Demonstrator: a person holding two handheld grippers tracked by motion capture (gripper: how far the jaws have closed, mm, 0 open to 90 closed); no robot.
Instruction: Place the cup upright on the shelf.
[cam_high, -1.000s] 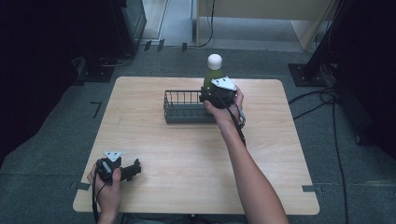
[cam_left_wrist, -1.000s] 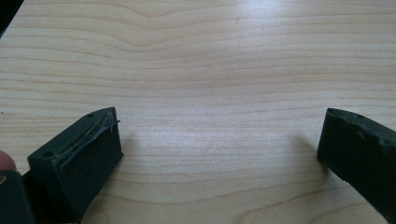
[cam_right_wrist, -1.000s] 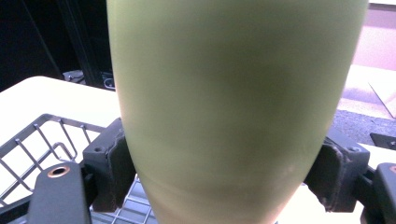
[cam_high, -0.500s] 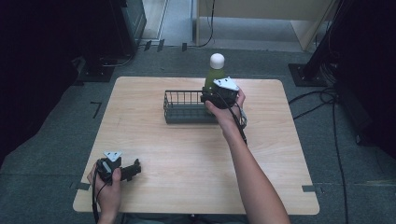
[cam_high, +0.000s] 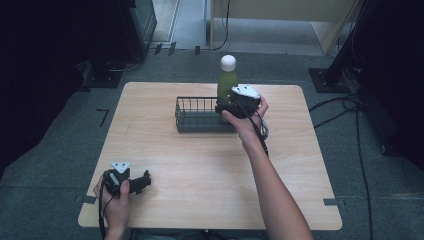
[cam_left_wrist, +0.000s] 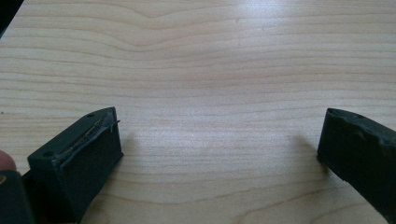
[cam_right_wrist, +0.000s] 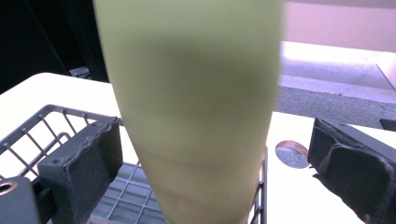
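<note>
A: Near edge first. Your left gripper (cam_high: 142, 181) lies low over the table (cam_high: 200, 165) at the front left corner, jaws spread wide, nothing between them. The left gripper view has only bare pale wood grain between the black pads. Looks parked so it stays clear of the work.

B: And the right?

A: Your right gripper (cam_high: 225, 106) is at the far side, at the right end of the basket (cam_high: 197, 116). The jaws have just been opening. In the right gripper view the bottle (cam_right_wrist: 196, 107) stands between them, with a gap on each side, so the pads (cam_right_wrist: 100, 144) aren't pressing on it. Open, not gripping.

B: Where is the bottle exactly?

A: Upright in the basket's right end, base down on the wire floor, neck and white cap (cam_high: 228, 62) well above the rim. My read: you've set it in and are letting go. It stands without the grip, which fits the wide base.

B: Materials?

A: Bottle is smooth, matte pale green, tapering narrower toward the bottom, with a round cap. Basket is dark wire, rectangular, with a grid floor and thin upright bars. Pads are black rubbery blocks with rough edges. There's a small round metal disc (cam_right_wrist: 292, 154) on the table just past the basket.
</note>
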